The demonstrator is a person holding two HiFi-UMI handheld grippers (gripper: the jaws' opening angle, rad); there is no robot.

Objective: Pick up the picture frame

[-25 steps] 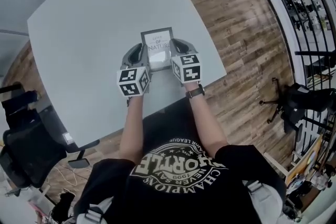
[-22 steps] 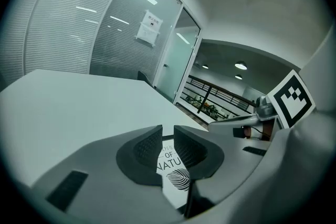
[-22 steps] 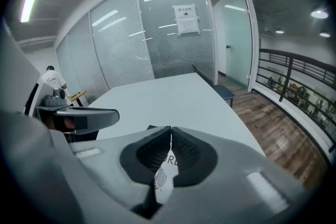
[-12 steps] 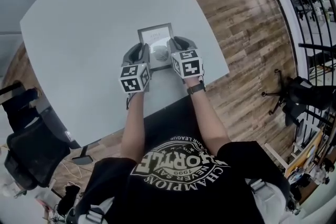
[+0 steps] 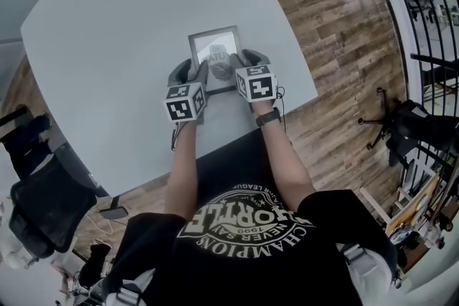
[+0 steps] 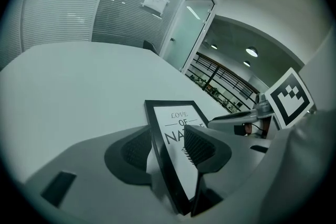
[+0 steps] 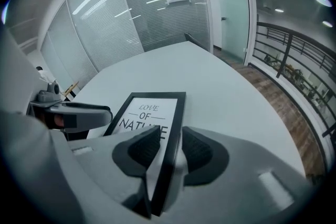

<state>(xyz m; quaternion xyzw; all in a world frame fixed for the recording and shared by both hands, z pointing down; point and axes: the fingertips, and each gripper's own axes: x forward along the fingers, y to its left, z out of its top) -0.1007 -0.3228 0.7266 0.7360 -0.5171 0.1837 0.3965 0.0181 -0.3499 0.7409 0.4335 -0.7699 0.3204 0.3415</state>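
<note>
A black picture frame [image 5: 214, 46] with a white print lies on the pale grey table [image 5: 107, 46], close to its near edge. My left gripper [image 5: 192, 72] straddles the frame's [image 6: 176, 123] left side near the lower corner. Its jaws have just been opening, and the pads [image 6: 137, 150] stand off the black edge. My right gripper [image 5: 240, 62] straddles the frame's [image 7: 149, 107] right side the same way. Its jaws have also just been opening, with the edge loose between the pads [image 7: 195, 152]. The frame's near end is hidden behind the gripper bodies.
The table's near edge [image 5: 237, 136] runs just below my wrists. A black office chair [image 5: 36, 204] stands at the lower left, and wood floor [image 5: 337, 25] and a railing [image 5: 423, 3] lie to the right. A glass wall [image 7: 152, 13] stands beyond the table.
Both grippers have sunk with the frame from above the table down onto it. Both pairs of jaws have opened and let go of the frame's edges.
</note>
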